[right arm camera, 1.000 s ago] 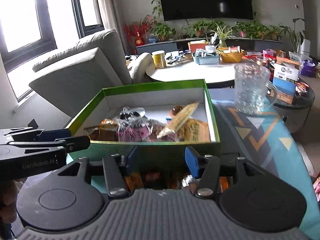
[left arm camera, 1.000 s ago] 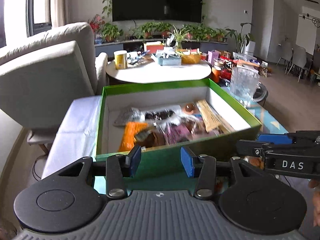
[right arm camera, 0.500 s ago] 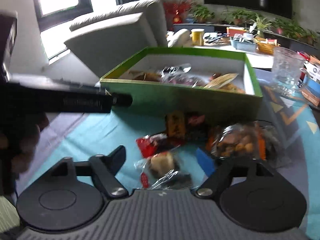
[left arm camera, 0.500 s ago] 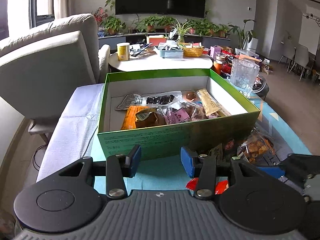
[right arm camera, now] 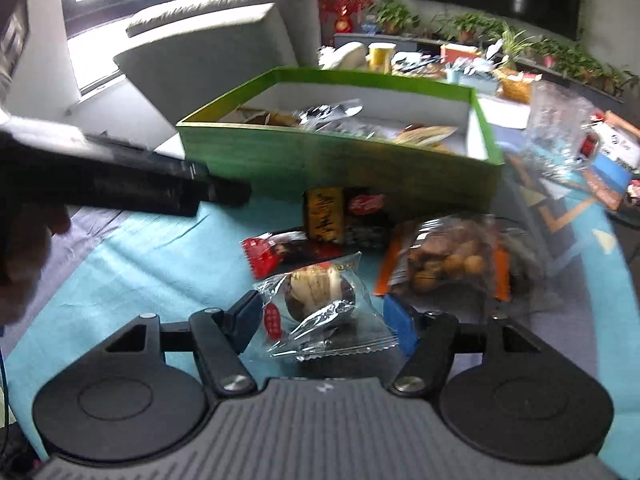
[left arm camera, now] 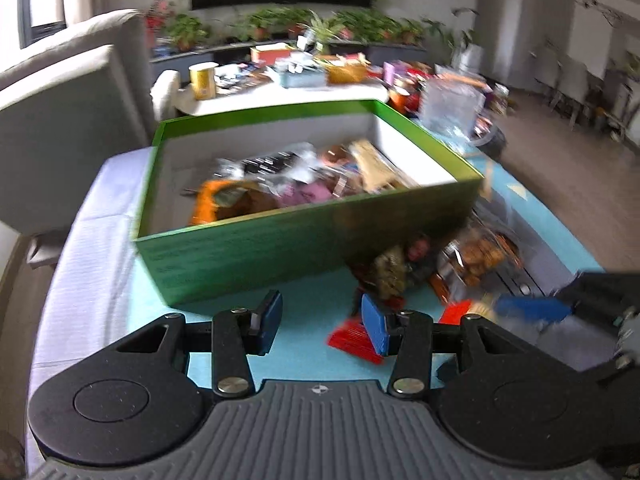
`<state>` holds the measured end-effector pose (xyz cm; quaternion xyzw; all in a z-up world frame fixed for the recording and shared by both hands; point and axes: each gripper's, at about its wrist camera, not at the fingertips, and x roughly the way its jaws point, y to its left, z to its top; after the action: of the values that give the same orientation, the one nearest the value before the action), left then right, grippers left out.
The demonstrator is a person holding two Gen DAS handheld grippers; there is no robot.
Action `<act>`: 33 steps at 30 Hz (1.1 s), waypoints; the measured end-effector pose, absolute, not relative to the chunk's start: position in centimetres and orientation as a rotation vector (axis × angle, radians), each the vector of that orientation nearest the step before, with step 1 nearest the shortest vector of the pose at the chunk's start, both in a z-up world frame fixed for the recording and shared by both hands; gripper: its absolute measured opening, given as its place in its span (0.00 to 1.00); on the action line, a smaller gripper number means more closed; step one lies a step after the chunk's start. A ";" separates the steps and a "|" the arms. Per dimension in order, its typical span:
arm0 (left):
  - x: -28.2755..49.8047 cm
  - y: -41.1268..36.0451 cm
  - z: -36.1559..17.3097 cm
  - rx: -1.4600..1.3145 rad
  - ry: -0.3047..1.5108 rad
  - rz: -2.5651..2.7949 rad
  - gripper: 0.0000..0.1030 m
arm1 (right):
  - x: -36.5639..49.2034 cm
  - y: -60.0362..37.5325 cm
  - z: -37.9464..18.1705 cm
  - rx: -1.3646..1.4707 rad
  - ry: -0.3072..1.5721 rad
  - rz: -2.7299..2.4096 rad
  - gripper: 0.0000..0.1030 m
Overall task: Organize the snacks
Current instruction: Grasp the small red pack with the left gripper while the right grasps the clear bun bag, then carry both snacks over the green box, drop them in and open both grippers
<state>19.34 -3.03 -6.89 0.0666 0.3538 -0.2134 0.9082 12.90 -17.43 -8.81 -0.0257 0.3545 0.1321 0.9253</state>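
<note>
A green box [left arm camera: 280,236] [right arm camera: 332,156] holds several snack packets. Loose snacks lie on the teal cloth in front of it. My right gripper [right arm camera: 324,320] is open, its fingers on either side of a clear-wrapped pastry [right arm camera: 320,300] that lies on the cloth, with gaps between pads and wrapper. Beyond it lie a red packet [right arm camera: 276,250], a yellow-black packet [right arm camera: 324,216] and a clear bag of nuts [right arm camera: 452,260] [left arm camera: 480,252]. My left gripper [left arm camera: 320,320] is open and empty, above the cloth before the box, near a red packet [left arm camera: 352,338].
A glass jug [right arm camera: 560,132] [left arm camera: 452,108] stands right of the box. A grey armchair [left arm camera: 68,112] is at the left. A cluttered white table [left arm camera: 280,92] stands behind the box. The left gripper's body [right arm camera: 120,176] crosses the left of the right wrist view.
My right gripper has come down and forward until the pastry lies between its open fingers. My left gripper has swung to the right, so the box has shifted left in its view.
</note>
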 end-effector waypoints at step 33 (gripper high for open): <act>16.9 -2.3 -4.1 0.176 0.677 -0.537 0.13 | 11.2 -20.0 -4.7 0.051 0.587 0.216 0.50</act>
<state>16.95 -2.30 -4.08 0.0854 0.3276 -0.2597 0.9044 11.22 -19.96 -4.70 0.0252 0.2885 0.1062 0.9512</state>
